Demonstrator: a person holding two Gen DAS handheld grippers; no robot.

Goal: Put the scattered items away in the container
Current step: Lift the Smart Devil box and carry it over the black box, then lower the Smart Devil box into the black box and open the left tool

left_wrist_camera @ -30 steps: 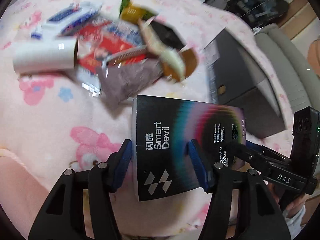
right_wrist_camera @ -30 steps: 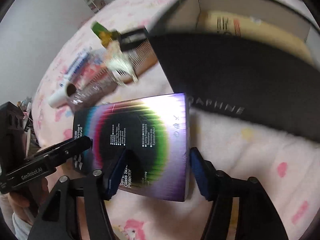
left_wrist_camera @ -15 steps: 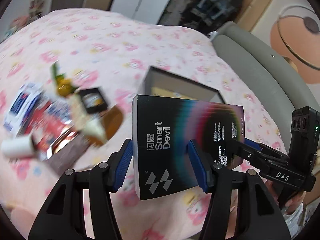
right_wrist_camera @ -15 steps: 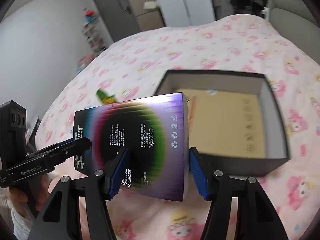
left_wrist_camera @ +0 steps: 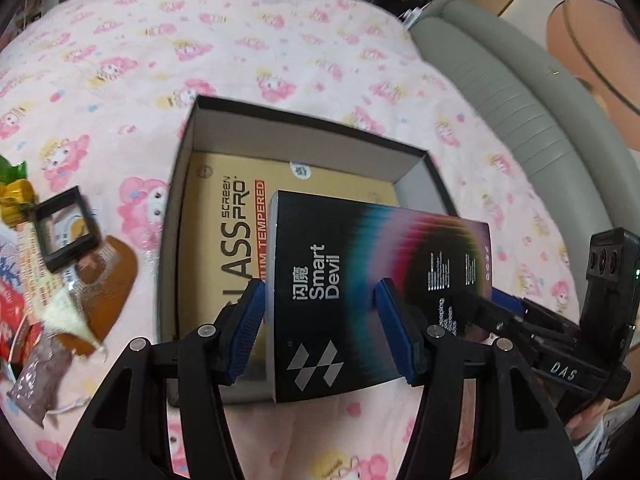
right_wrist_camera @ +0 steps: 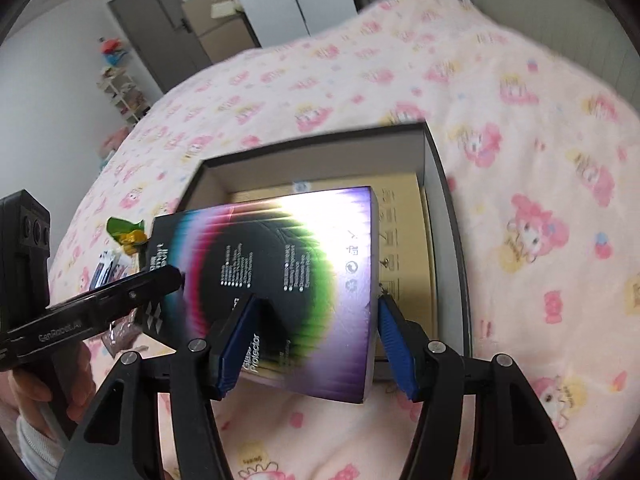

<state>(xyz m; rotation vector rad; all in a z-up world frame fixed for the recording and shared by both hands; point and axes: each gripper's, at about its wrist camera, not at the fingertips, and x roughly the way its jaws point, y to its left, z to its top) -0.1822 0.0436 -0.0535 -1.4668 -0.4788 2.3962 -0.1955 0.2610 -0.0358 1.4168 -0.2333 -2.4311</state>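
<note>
Left wrist view: left hand-held gripper [left_wrist_camera: 320, 328] and right hand-held gripper [right_wrist_camera: 314, 334] each clamp the flat black rainbow-printed cardboard box [left_wrist_camera: 372, 292], held over the open dark grey cardboard container [left_wrist_camera: 304, 136] on the bed.

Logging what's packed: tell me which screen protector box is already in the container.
The tan GLASS SCREEN PRO box, lying flat on the container floor. The black Smart Devil box is held above it by both claws.

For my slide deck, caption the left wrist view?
Both grippers, left gripper and right gripper, carry the Smart Devil box above the open container.
</note>
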